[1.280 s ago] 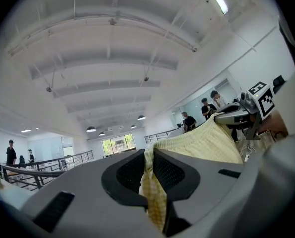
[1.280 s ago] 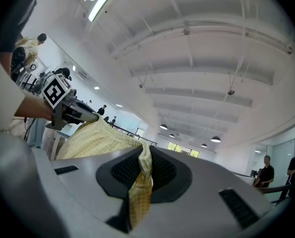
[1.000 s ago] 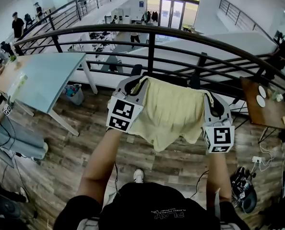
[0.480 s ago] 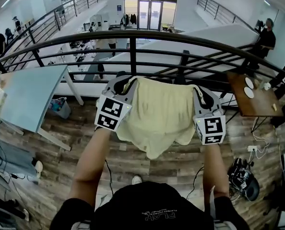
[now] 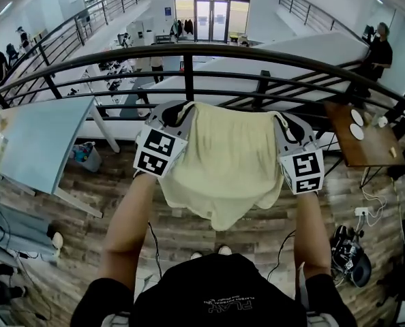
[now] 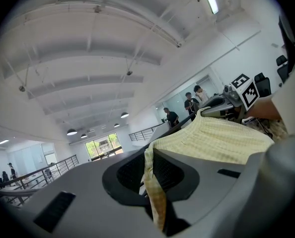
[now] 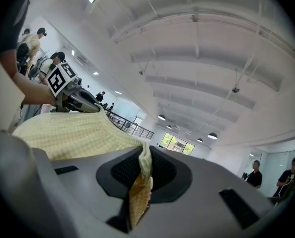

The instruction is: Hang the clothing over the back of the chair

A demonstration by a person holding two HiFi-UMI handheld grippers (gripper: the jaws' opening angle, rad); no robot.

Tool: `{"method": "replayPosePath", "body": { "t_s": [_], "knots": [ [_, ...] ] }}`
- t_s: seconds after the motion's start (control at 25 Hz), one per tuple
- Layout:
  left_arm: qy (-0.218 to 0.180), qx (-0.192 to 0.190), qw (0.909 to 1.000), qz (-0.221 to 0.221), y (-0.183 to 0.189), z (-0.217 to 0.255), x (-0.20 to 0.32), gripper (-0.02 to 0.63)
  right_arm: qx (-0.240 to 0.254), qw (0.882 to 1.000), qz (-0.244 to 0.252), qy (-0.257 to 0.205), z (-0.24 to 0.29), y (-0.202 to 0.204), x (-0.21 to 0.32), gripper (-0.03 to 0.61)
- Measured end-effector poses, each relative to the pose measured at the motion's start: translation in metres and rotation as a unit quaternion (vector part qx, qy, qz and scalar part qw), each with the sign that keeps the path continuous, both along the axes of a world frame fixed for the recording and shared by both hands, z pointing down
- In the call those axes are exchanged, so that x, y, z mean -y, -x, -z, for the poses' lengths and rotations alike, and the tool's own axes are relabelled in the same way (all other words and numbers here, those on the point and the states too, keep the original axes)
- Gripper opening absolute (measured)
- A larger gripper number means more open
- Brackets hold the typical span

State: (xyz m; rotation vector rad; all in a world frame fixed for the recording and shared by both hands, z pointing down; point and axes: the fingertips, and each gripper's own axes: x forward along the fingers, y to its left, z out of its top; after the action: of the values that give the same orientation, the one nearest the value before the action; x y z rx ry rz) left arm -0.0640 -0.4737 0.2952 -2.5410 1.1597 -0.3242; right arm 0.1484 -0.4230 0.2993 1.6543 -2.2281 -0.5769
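Jaws of the left gripper (image 6: 155, 182) were clenched on a folded edge of the pale yellow clothing (image 5: 223, 162), the fabric pinched in the narrow gap between them and running off toward the right of that gripper's view; the jaws of the right gripper (image 7: 140, 182) were likewise clamped on the opposite edge, with the cloth spreading away to the left of its view. From the head view the clothing hung stretched between the two grippers at the centre of the frame, its top edge held roughly level and its lower edge sagging to a rounded point over the wooden floor (image 5: 107, 210). Each gripper was carried on a bare forearm reaching up from the bottom of the frame, the marker cubes facing the camera at either side of the cloth. Just behind the clothing a dark metal railing (image 5: 189, 50) curved across the upper half of the frame. A pale blue table (image 5: 39, 135) stood at the left edge and a brown wooden table (image 5: 366, 145) at the right
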Motion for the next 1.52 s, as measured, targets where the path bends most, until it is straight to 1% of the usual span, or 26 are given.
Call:
{"method": "replayPosePath", "body": {
  "t_s": [0.12,0.2,0.44,0.6,0.76,0.84,1.0,1.16,1.4,1.52],
  "knots": [
    [0.021,0.006,0.9998,0.005,-0.002,-0.008,0.011,0.049,0.006,1.0,0.012,0.009,-0.004,0.0,0.011,0.043],
    [0.025,0.015,0.9995,0.009,-0.002,-0.01,0.015,0.049,0.005,1.0,0.024,0.018,-0.006,0.002,0.017,0.043],
    [0.066,0.024,0.9975,-0.002,0.006,-0.026,0.031,0.061,-0.009,0.995,0.06,0.077,-0.033,0.007,0.041,0.043],
    [0.084,0.04,0.9957,-0.002,0.005,-0.041,0.039,0.061,-0.013,0.993,0.071,0.098,-0.047,0.008,0.051,0.043],
    [0.128,0.081,0.9883,-0.014,0.0,-0.063,0.043,0.061,-0.021,0.989,0.081,0.121,-0.061,0.005,0.056,0.043],
    [0.142,0.092,0.9853,-0.02,0.0,-0.069,0.044,0.061,-0.026,0.986,0.09,0.135,-0.07,0.006,0.057,0.043],
    [0.158,0.104,0.9817,-0.026,0.002,-0.081,0.045,0.061,-0.026,0.98,0.11,0.163,-0.085,0.009,0.057,0.043],
    [0.174,0.119,0.9771,-0.03,-0.001,-0.095,0.048,0.061,-0.032,0.975,0.119,0.187,-0.098,0.009,0.06,0.043],
    [0.186,0.139,0.972,-0.036,-0.004,-0.106,0.05,0.061,-0.038,0.966,0.132,0.22,-0.118,0.01,0.062,0.043],
    [0.2,0.164,0.965,-0.043,-0.006,-0.113,0.051,0.063,-0.039,0.96,0.142,0.236,-0.124,0.01,0.063,0.044]
  ]
}}
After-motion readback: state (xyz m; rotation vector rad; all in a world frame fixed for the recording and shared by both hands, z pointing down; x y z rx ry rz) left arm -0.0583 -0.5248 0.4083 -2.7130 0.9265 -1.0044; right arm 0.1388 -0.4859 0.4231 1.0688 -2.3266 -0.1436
